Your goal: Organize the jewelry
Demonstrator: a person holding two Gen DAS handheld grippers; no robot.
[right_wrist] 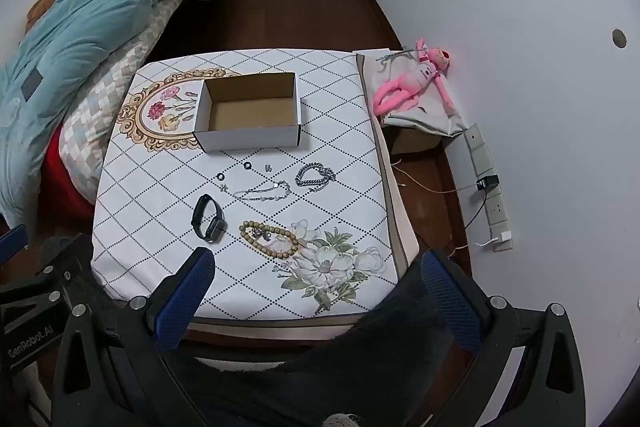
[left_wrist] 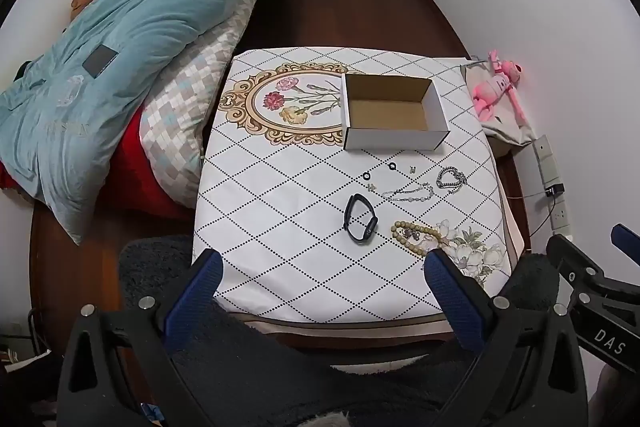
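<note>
**Jewelry spread out below an open box, both grippers waiting at the near edge**

Here the left gripper (left_wrist: 322, 273) is hovering over the near edge of the table (left_wrist: 256, 227), its blue fingers (left_wrist: 198, 291) spread wide and holding nothing. The right gripper (right_wrist: 316, 273) is hanging beside it in the same way, jaws spread and empty.

The white cardboard box (left_wrist: 394, 113) is sitting open and upright toward 12 o'clock on the patterned tablecloth. Lying loose below it, the jewelry is spreading across the cloth: two small black rings (left_wrist: 392, 167) and tiny earrings (left_wrist: 412, 169) nearest the box, a chunky silver chain bracelet (left_wrist: 451, 179) at 2 o'clock, a thin silver chain (left_wrist: 408, 193) at the centre, a black watch (left_wrist: 360, 219) at 9 o'clock of the group, and a wooden bead bracelet (left_wrist: 418, 233) at 5 o'clock, nearest the grippers.

A pink plush toy (left_wrist: 498, 87) is lying off the table at 2 o'clock.
</note>
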